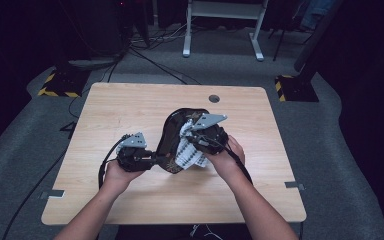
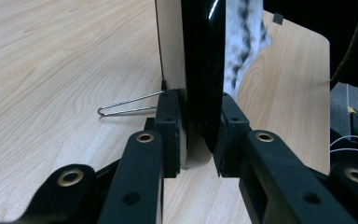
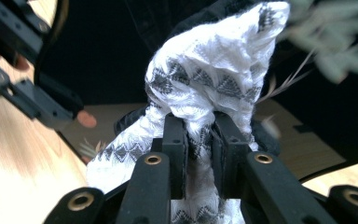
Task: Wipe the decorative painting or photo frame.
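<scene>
While the left hand-held gripper (image 1: 152, 159) clamped the rim of the upright black tray (image 1: 169, 135), its jaws pinched narrow on that glossy edge, the right hand-held gripper (image 1: 192, 145) held a bunched white cloth with a black zigzag pattern (image 1: 187, 152) pressed against the tray's face. Both sat near the middle of the desk (image 1: 130, 107), slightly toward its near edge. Wiping well seemed to call for a steady left grip that kept the tray from tipping, while the right jaws, closed tight on the cloth (image 3: 200, 93), dragged it in overlapping strokes without letting the wad slip. A thin wire clip (image 2: 128, 105) lay just beside the tray's foot and looked best avoided.
</scene>
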Tool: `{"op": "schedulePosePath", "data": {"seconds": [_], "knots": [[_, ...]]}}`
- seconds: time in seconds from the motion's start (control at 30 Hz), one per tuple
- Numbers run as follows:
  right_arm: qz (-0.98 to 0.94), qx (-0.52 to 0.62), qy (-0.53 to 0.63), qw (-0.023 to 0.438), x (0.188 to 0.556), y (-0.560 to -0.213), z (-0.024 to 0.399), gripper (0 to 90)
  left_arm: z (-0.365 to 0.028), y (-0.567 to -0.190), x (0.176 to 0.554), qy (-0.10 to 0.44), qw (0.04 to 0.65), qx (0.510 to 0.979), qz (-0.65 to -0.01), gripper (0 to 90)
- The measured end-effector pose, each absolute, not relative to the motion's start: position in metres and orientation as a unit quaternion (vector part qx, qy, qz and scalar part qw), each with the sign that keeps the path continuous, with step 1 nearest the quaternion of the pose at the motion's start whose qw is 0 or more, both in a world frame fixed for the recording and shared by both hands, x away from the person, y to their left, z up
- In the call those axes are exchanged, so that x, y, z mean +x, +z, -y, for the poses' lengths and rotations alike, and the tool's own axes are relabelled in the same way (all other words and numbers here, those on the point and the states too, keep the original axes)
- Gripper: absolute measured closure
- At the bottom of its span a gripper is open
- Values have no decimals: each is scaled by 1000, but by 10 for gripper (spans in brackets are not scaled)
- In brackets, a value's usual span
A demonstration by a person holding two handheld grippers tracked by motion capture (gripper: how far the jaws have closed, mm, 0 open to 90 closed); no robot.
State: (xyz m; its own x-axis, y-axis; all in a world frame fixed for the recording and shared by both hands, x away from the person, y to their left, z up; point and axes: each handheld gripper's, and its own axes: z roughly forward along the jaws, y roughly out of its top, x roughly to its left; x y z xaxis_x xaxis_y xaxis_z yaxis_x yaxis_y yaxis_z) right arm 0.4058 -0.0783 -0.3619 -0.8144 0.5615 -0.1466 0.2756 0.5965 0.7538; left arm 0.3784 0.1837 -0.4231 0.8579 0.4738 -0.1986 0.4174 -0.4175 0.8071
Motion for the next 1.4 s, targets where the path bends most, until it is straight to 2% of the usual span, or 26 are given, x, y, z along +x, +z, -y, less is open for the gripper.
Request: {"op": "schedulePosePath", "data": {"seconds": [0.3, 0.63, 0.73, 0.97, 1.1, 1.4], "knots": [[-888, 248, 351, 165, 408, -392, 82, 780, -184, -423, 379, 29, 471, 841, -264, 756], [-873, 254, 369, 193, 415, -353, 87, 779, -184, -423, 379, 30, 470, 841, -265, 756], [-872, 255, 371, 191, 416, -352, 88, 779, -184, -423, 379, 30, 470, 841, -264, 756], [-880, 269, 352, 170, 416, -386, 90, 780, -185, -423, 379, 30, 471, 840, -266, 756], [-881, 273, 349, 166, 416, -391, 91, 780, -185, -423, 379, 29, 471, 841, -265, 756], [-870, 271, 366, 187, 421, -356, 93, 780, -184, -423, 379, 29, 471, 840, -266, 754]]}}
